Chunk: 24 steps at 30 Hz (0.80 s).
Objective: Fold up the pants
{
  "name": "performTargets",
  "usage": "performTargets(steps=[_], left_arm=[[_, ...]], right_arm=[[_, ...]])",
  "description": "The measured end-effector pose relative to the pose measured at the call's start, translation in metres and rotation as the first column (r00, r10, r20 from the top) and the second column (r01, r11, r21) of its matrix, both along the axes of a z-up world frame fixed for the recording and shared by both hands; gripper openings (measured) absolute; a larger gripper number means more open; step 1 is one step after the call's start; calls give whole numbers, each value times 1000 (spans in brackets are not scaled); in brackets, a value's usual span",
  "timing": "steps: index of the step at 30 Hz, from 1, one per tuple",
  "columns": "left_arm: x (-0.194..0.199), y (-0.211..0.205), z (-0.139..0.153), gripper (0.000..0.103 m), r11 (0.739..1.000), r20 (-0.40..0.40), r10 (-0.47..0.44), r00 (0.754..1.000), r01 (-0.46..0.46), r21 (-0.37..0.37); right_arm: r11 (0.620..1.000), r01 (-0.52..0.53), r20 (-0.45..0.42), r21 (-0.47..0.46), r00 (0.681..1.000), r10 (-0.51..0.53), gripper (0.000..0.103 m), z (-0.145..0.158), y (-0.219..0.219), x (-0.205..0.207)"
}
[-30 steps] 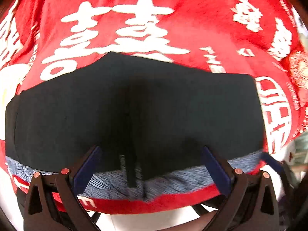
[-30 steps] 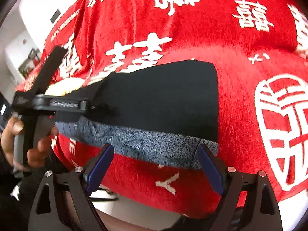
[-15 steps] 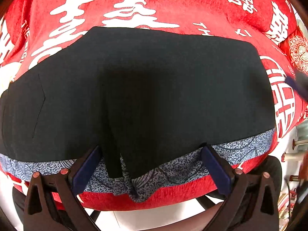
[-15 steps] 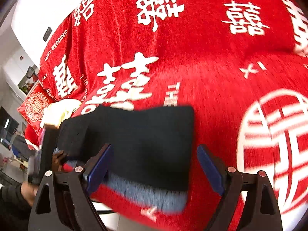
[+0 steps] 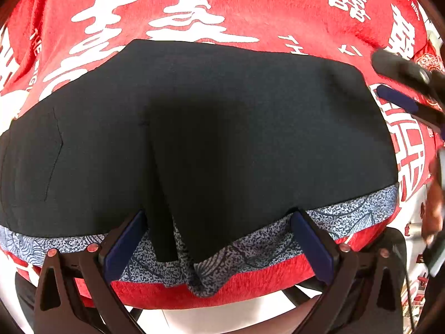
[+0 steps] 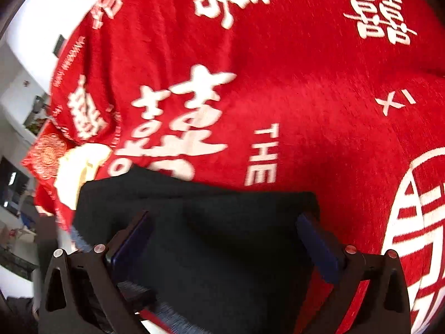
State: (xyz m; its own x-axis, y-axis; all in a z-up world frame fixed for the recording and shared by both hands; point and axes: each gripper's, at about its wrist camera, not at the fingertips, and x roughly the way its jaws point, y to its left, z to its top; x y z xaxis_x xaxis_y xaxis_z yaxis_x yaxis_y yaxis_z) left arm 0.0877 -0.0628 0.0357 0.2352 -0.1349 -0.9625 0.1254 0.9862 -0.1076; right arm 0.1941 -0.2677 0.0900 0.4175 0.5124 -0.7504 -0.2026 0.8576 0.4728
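Black pants (image 5: 222, 125) lie flat on the red cloth (image 5: 250, 14), their blue-grey patterned waistband (image 5: 347, 214) along the near edge. My left gripper (image 5: 218, 220) hangs open just above the middle of the waistband, nothing pinched. In the right wrist view the pants (image 6: 222, 236) fill the bottom, with their far edge and right corner showing. My right gripper (image 6: 224, 220) is over that part with its jaws opening. The fabric lies under them and the pads do not press on it. The right gripper (image 5: 400, 89) also shows by the pants' far right corner.
The red cloth (image 6: 306, 83) with white characters covers the whole surface and drops off at the near edge. A pale yellow-white object (image 6: 80, 167) and a red ornamented cushion (image 6: 47, 156) lie at the left. A hand (image 5: 434, 208) shows at the right edge.
The right gripper has slid from the waistband over the pants toward their far right corner and its jaws have widened. The left gripper has sunk closer, so the pants look larger.
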Motion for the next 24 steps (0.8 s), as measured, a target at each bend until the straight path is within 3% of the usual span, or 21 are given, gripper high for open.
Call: performTargets(steps=[4, 7, 10, 13, 15, 17, 20, 22, 24], left_arm=[[-2, 3, 4, 103, 1000, -1, 19, 1000, -19, -12], [-5, 8, 5, 103, 1000, -3, 22, 1000, -22, -18], [-4, 10, 5, 103, 999, -4, 21, 1000, -21, -24], [-6, 14, 8, 103, 999, 1, 19, 1000, -19, -32], [-8, 23, 10, 103, 998, 9, 38, 999, -37, -49], [-8, 33, 10, 103, 995, 17, 70, 997, -69, -67], [-7, 44, 7, 103, 991, 22, 98, 995, -96, -89], [-7, 45, 9, 103, 993, 28, 87, 996, -84, -85], [-8, 53, 11, 103, 991, 33, 106, 994, -103, -81]], right_arm=[[998, -47, 31, -49, 998, 49, 103, -1, 17, -7], [997, -71, 30, 11, 997, 70, 103, -2, 29, 2], [989, -86, -29, -118, 996, 83, 103, -20, 43, 21], [980, -57, -12, -189, 998, 56, 103, -11, 50, 20], [979, -64, 55, -195, 996, 76, 103, 6, 54, 5], [957, -49, 92, -286, 993, 78, 103, 9, 58, -14], [873, -98, -21, -478, 995, 100, 103, -31, 69, -27], [871, -71, 37, -486, 994, 102, 103, -31, 69, -35], [869, -56, 7, -492, 998, 68, 103, -26, 71, -34]])
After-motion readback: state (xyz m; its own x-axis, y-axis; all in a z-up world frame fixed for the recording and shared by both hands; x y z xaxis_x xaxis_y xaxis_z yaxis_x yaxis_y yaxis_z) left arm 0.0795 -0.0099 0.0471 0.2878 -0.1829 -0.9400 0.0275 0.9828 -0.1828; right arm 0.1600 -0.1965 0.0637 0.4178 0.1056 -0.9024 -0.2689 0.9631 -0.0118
